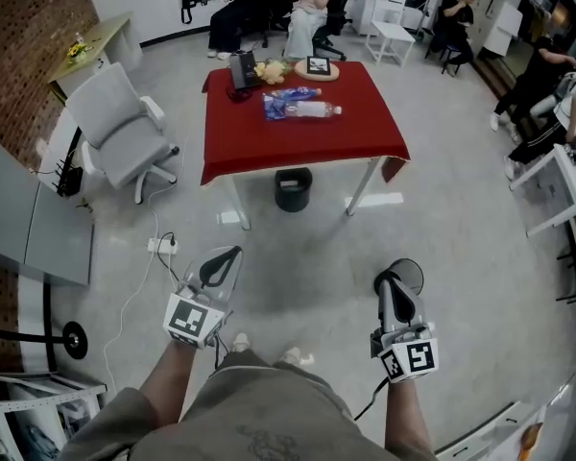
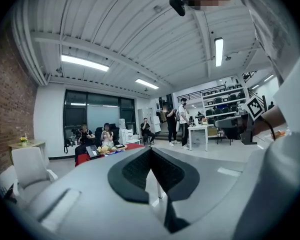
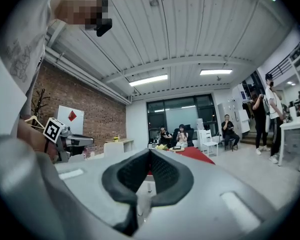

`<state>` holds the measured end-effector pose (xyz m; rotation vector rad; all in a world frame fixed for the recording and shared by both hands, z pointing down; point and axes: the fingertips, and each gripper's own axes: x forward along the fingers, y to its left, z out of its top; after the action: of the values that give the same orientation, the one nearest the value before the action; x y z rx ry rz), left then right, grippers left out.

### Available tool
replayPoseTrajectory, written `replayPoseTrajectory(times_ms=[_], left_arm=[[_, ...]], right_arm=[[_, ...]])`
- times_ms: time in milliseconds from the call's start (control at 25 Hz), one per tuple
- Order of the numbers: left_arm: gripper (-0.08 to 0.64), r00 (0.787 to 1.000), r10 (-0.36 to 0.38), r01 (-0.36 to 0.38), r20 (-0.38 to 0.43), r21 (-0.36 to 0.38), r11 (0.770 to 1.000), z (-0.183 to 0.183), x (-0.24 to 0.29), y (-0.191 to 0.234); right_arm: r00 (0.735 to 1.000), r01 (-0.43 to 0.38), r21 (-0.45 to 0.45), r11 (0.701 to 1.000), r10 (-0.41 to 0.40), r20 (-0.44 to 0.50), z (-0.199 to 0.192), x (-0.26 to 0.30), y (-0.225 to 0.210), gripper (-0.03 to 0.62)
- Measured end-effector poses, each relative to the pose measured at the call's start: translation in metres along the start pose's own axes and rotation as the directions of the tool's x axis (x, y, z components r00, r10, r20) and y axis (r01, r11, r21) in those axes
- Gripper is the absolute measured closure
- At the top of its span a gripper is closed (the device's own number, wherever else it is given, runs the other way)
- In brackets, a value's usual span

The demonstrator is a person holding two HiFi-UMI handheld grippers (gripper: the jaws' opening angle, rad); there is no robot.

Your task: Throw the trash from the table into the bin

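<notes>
The head view alone shows the task's things plainly. A clear plastic bottle (image 1: 312, 109) lies on its side on the red-clothed desk (image 1: 298, 147), toward the far edge. Its long axis runs along that edge and its cap points to the desk's right edge. A blue packet (image 1: 290, 94) lies just behind it, nearer the far edge. Print on either is too small to read. The black bin (image 1: 293, 188) stands on the floor under the desk's near edge, between the front legs. A white office chair (image 1: 125, 133) stands off the left edge.

The left gripper (image 1: 228, 254) and right gripper (image 1: 401, 267) hang over the floor, well apart from the desk, both pointing toward it.

In the two gripper views the desk is only a thin red strip far beyond the tips, with seated people behind it, and neither bottle nor bin can be made out. In the left gripper view the fingers (image 2: 132, 171) meet at their tips with nothing between them. The right gripper's marker cube (image 2: 255, 108) shows at the right. In the right gripper view that gripper's fingers are likewise together and empty. A brick wall (image 3: 97, 119) carries a white board with a red diamond (image 3: 71, 116).
</notes>
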<state>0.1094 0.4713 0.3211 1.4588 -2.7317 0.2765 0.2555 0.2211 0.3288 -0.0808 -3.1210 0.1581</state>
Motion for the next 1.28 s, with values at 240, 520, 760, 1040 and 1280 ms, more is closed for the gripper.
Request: replayPoseTrajectory(times_ms=[240,520,760,1040,1280], left_arm=[[0.552,1.000,0.024,-0.024,0.010,0.011,1.000,0.008,0.020,-0.010],[0.552,0.999,0.045,-0.045,0.006,0.004,0.999,0.002,0.040,0.003],[0.552,0.999,0.032,-0.033,0.031,0.033,0.999,0.005,0.080,0.023],[0.552,0.999,-0.026,0.024,0.032,0.054,0.998,-0.012,0.151,0.076],[0.552,0.999,-0.039,0.038,0.033,0.027,0.999,-0.009,0.216,0.146]], right_arm=[[1.000,-0.010,-0.001,1.000,0.010,-0.001,-0.005,-0.001,-0.035,0.591],[1.000,-0.011,-0.011,1.000,0.011,0.004,-0.006,0.013,-0.060,0.591],[1.000,-0.006,-0.021,1.000,0.006,0.001,-0.010,0.045,-0.077,0.591],[1.000,0.009,-0.016,1.000,-0.009,0.006,-0.014,0.125,-0.096,0.591],[0.999,0.027,-0.004,1.000,-0.027,-0.019,-0.013,0.214,-0.109,0.591]])
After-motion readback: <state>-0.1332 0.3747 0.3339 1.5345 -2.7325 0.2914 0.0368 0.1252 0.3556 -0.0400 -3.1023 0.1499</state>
